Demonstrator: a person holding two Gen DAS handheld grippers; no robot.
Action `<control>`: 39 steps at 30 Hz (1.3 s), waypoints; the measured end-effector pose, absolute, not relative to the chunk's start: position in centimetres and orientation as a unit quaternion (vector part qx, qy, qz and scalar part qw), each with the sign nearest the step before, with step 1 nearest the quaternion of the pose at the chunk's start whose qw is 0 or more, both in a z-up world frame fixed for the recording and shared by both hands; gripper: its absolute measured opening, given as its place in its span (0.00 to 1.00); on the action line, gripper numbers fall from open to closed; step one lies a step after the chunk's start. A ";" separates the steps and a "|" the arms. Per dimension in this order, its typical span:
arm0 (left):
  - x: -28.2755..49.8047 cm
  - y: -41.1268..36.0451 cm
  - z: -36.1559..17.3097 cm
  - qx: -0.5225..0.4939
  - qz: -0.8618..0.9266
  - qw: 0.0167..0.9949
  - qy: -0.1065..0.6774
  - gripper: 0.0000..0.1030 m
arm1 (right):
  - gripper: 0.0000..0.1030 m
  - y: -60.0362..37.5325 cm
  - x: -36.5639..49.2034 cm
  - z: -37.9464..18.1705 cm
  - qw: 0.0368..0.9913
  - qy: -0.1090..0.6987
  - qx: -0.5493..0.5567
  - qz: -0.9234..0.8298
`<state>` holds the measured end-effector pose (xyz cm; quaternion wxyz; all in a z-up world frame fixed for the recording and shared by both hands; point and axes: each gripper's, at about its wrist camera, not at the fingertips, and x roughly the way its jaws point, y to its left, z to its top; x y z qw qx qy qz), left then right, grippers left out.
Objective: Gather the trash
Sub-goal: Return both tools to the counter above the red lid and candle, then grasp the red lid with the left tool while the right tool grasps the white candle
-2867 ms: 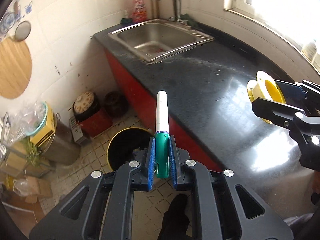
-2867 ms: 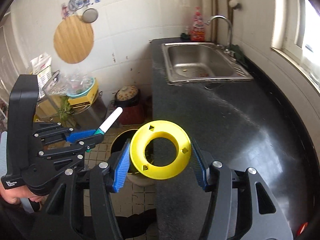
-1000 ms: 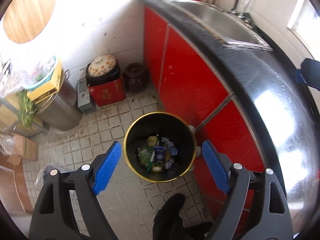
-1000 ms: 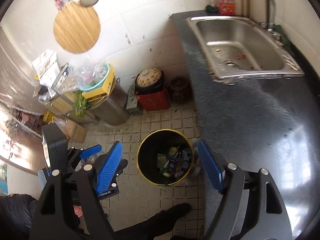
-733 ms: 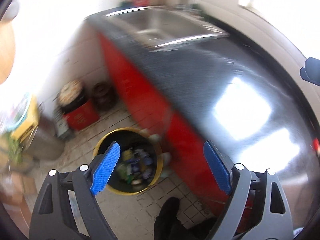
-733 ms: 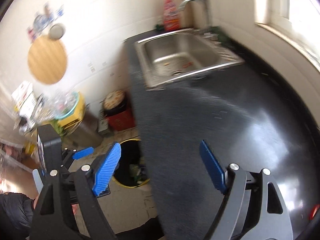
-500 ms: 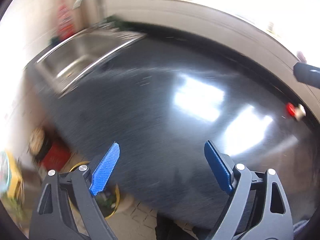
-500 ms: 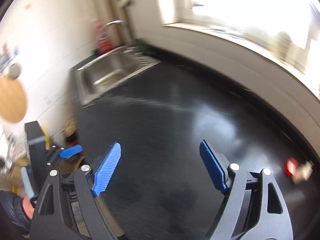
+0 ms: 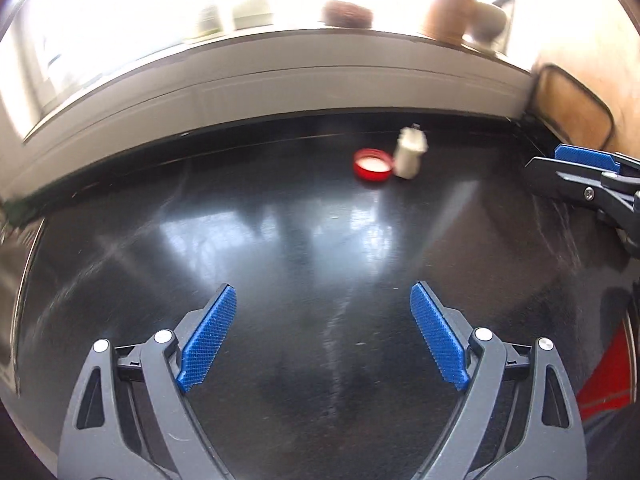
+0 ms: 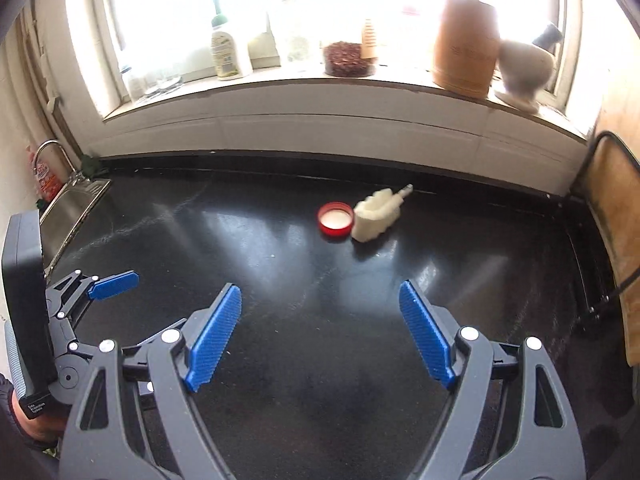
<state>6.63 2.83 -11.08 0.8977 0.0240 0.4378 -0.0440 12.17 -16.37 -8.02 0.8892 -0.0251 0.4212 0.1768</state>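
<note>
A home kitchen: a glossy black stone surface runs under a bright window, with a steel sink and faucet at one end and bottles and jars lining the windowsill.

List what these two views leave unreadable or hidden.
- Left wrist view: motion blur smears the red cap and white bottle; sill items wash out in glare.
- Left wrist view: right gripper cut off by the edge; jaws unclear.
- Right wrist view: sink mostly cut off at the left edge.
- Trash bin: in neither view.
</note>
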 end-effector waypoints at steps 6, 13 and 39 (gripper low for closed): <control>7.5 -0.7 -11.5 0.044 -0.071 0.892 0.444 0.84 | 0.76 -18.5 12.2 -9.0 0.889 0.431 -0.009 0.157; 9.2 -0.5 -12.2 0.047 -0.071 0.887 0.454 0.84 | 0.76 -17.6 13.7 -9.1 0.886 0.435 -0.012 0.162; 26.4 -2.0 -20.5 0.057 -0.079 0.865 0.492 0.88 | 0.76 -14.7 33.4 -20.2 0.832 0.539 -0.001 0.132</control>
